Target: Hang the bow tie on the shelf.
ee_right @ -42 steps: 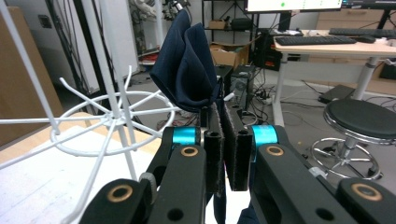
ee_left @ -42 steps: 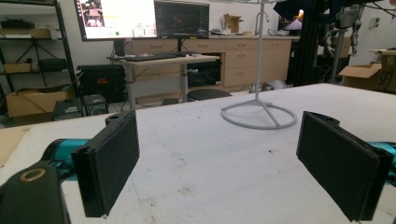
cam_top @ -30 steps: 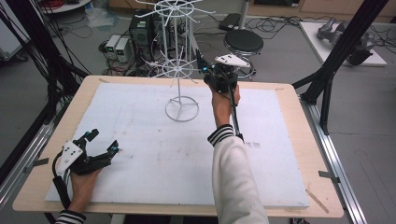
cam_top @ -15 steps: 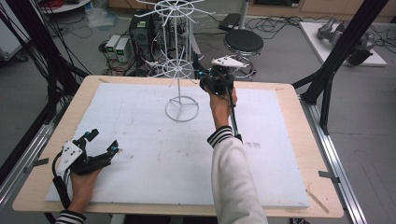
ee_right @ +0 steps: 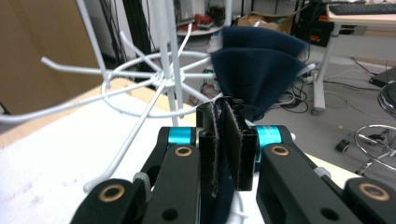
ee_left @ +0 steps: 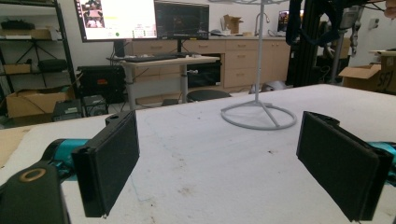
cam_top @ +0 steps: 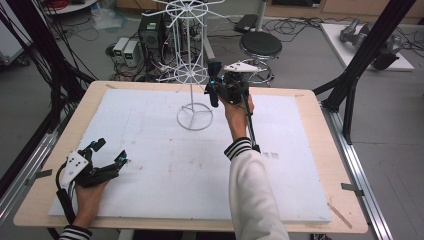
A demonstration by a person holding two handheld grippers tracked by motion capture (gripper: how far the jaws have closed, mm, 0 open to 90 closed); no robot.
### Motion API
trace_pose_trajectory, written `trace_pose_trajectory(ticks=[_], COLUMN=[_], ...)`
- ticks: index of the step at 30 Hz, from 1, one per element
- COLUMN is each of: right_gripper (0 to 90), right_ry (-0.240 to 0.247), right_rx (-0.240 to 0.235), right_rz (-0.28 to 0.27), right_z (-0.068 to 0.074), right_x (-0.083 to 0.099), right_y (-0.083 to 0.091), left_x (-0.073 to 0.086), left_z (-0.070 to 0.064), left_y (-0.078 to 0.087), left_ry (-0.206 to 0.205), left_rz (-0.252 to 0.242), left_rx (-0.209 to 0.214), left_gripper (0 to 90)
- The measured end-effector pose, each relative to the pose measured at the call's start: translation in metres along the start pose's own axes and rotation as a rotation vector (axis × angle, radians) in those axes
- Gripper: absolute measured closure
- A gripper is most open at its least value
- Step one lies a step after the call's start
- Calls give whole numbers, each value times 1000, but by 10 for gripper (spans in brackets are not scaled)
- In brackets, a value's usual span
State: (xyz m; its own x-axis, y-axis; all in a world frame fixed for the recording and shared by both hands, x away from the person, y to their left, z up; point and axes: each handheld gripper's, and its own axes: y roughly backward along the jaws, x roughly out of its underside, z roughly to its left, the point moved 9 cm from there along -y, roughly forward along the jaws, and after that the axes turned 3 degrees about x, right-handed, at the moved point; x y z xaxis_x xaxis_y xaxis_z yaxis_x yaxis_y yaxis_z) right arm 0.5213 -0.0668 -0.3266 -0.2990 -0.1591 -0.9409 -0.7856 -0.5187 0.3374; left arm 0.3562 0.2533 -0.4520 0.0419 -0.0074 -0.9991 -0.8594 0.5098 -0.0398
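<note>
Right gripper point(ee_right: 223, 140) up by rack point(cam_top: 192, 75), jaws pinched on dark blue cloth point(ee_right: 261, 70); rack spokes just left of cloth. Left gripper point(cam_top: 107, 155) far off, jaws wide apart, nothing held.

high view overhead, gripper views low (close)

Glossy white wire rack point(cam_top: 192, 75), matt navy cloth point(ee_right: 261, 70), wooden table point(cam_top: 320, 130).

right claw point(cam_top: 214, 85) | with dark cloth point(ee_right: 261, 70) | edged slightly left, closer to wire rack point(cam_top: 192, 75)
</note>
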Motion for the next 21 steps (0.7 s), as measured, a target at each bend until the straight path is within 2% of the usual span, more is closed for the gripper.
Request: trace_pose_trajectory(ticks=[9,12,15,16,18,21], right_gripper=[826,828,814,810,807,795], right_ry=[41,57,43,40,35,53], right_rx=[-12,1,-10,-10,-14,-13], right_rz=[59,26,82,86,77,68], right_z=[6,6,5,4,4,5], right_x=[7,11,22,24,22,20], right_y=[3,5,5,5,6,6], left_x=[0,0,0,0,0,0], left_z=[0,0,0,0,0,0], left_y=[0,0,0,0,0,0], left_ry=[0,0,0,0,0,0], left_rz=[-1,-1,1,1,1,1], left_rx=[0,0,0,0,0,0], left_gripper=[136,136,135,136,135,136])
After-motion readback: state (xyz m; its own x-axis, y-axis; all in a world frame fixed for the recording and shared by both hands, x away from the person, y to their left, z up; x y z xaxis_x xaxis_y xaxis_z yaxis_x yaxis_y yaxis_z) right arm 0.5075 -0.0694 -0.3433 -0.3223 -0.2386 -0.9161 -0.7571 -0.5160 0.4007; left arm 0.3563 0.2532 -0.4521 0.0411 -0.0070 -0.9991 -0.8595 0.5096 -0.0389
